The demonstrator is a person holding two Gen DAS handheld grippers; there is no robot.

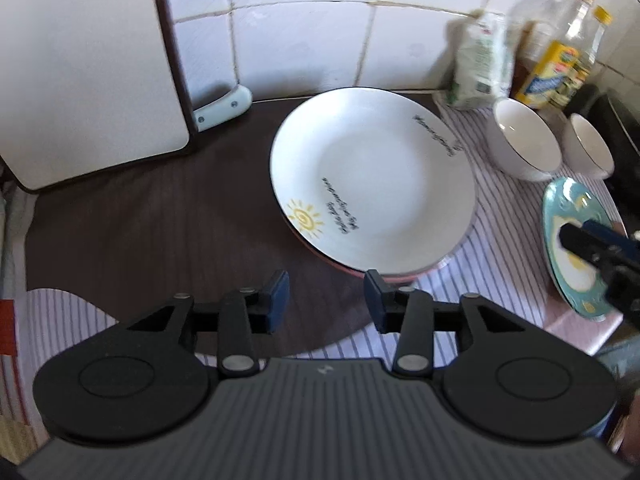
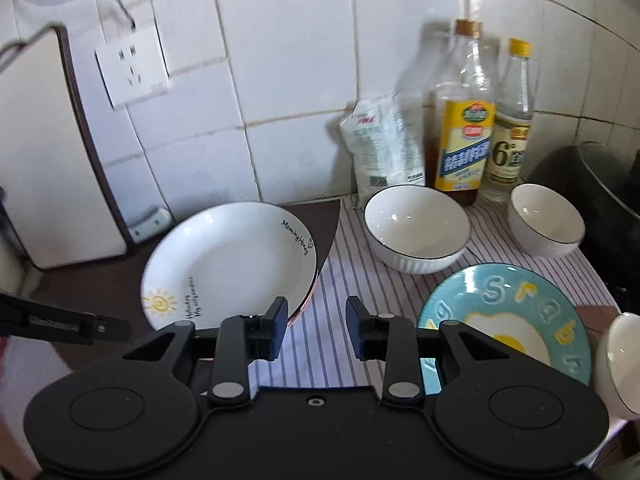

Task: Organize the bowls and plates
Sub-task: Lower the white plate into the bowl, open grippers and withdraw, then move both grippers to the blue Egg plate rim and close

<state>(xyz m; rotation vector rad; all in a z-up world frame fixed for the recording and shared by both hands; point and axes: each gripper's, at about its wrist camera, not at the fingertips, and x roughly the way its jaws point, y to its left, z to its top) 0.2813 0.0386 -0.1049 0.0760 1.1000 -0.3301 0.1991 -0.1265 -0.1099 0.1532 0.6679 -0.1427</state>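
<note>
A white plate with a sun drawing (image 1: 372,180) (image 2: 228,264) lies on top of a pink plate, on a dark mat. My left gripper (image 1: 326,300) hovers open just in front of its near rim, nothing between the fingers. My right gripper (image 2: 316,328) is open over the striped cloth, between the white plate and a teal plate with a fried-egg picture (image 2: 516,316) (image 1: 576,240). Two white bowls (image 2: 416,228) (image 2: 544,220) stand behind the teal plate. A third white bowl (image 2: 620,360) shows at the right edge.
A white cutting board (image 1: 88,72) leans on the tiled wall at left, with a pale knife handle (image 1: 222,108) beside it. Bottles (image 2: 460,120) and a white bag (image 2: 384,148) stand at the back wall. A dark appliance (image 2: 600,184) sits at far right.
</note>
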